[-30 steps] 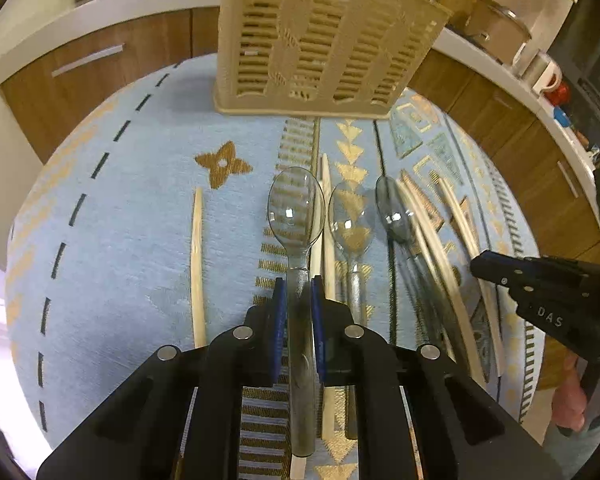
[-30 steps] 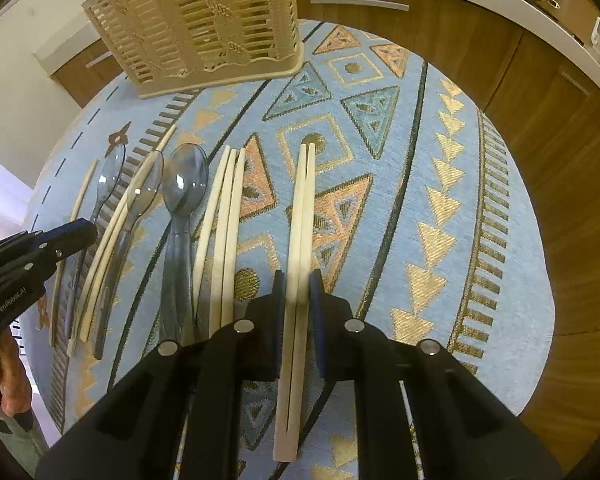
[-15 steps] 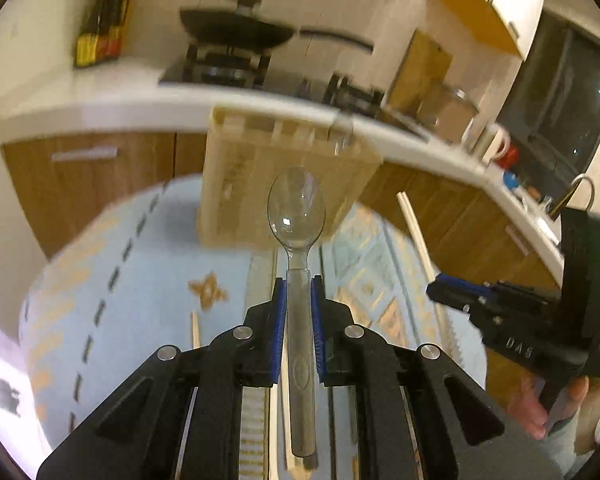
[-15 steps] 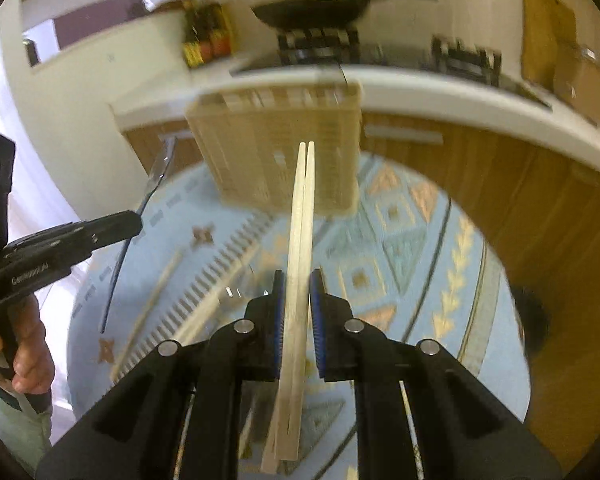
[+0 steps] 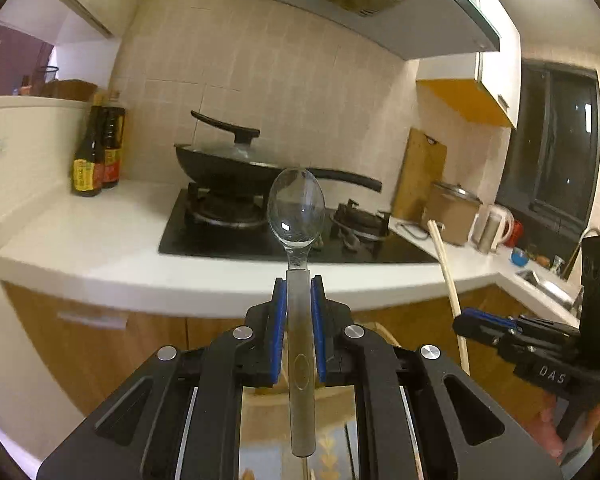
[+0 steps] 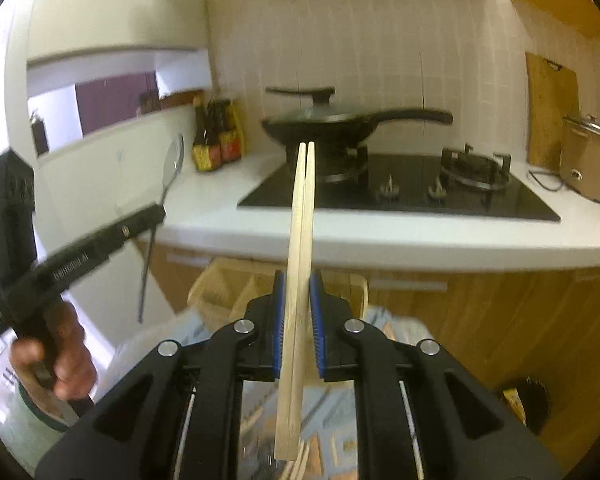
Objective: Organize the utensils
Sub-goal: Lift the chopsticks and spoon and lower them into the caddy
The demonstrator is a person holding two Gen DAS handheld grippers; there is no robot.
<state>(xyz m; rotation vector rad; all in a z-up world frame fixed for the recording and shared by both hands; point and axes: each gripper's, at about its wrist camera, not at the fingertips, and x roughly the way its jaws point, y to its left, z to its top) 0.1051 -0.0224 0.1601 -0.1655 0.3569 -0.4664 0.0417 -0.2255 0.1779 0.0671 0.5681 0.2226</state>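
Note:
My left gripper [image 5: 299, 285] is shut on the handle of a clear plastic spoon [image 5: 297, 210], held upright high above the table. It also shows in the right wrist view [image 6: 156, 216], with the spoon [image 6: 172, 168] sticking up. My right gripper [image 6: 298, 280] is shut on a pair of wooden chopsticks [image 6: 302, 208], tips up. It shows at the right of the left wrist view [image 5: 464, 320] with the chopsticks [image 5: 446, 264]. The beige slotted utensil basket [image 6: 224, 288] stands below, just ahead of the right gripper, partly hidden.
A white counter [image 5: 100, 248] holds a hob with a black lidded pan [image 5: 228, 160], sauce bottles [image 5: 98, 152], a cutting board [image 5: 420, 176] and a cooker pot [image 6: 588, 156]. Wooden cabinets [image 6: 500, 312] lie below. The patterned blue tablecloth [image 6: 332, 420] shows under the right gripper.
Both grippers have lifted their utensils off the table and tilted up, so the views now face the stove. The basket has dropped low in view.

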